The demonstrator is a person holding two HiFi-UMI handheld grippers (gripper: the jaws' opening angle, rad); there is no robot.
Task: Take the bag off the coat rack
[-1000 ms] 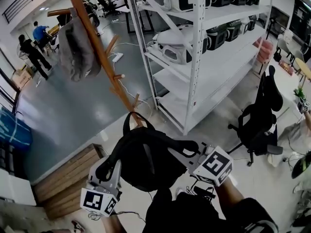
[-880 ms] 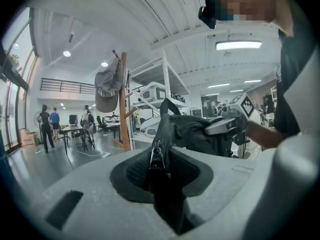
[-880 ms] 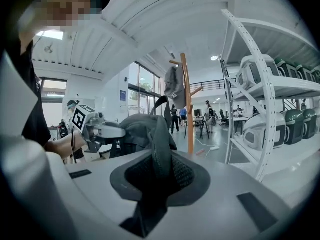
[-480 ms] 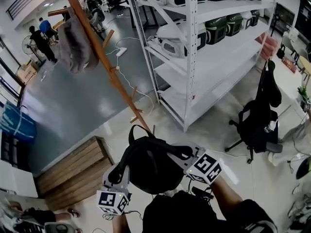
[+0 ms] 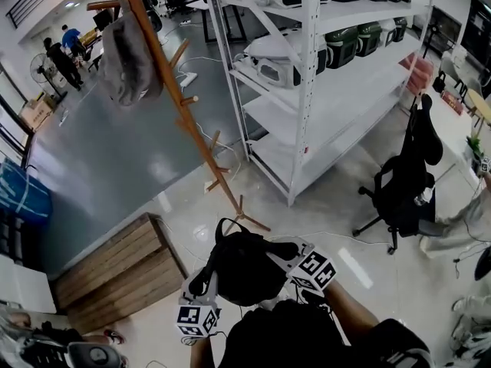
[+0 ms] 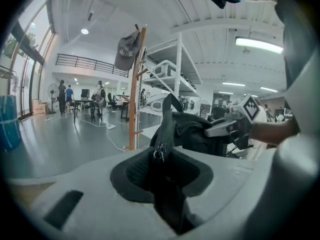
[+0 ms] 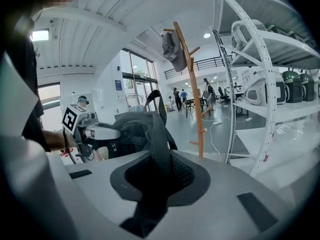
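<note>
The bag (image 5: 244,271) is a black, soft fabric backpack with a rounded, slumped body and flat woven straps. It hangs clear of the coat rack (image 5: 182,106), low in front of the person and carried between both grippers, with the rack's splayed foot just beyond it.

The left gripper (image 6: 161,184) has its jaws drawn narrow on one strap. The band runs up out of the dark, dimpled pads and carries a small metal ring (image 6: 159,154). The right gripper (image 7: 155,184) is likewise pinched on a broad strap, which arches up toward the bag's top loop.

The rack is a slim pole of orange-brown wood with short angled pegs, and a limp grey cap (image 5: 129,56) hangs near its top (the fabric looks soft and creased). Beside it stands a white metal shelf unit (image 5: 308,106) with perforated uprights, on a glossy pale floor (image 5: 337,221).

Each gripper's cube bears black-and-white square markers (image 5: 314,271), which are patterns rather than letters.
</note>
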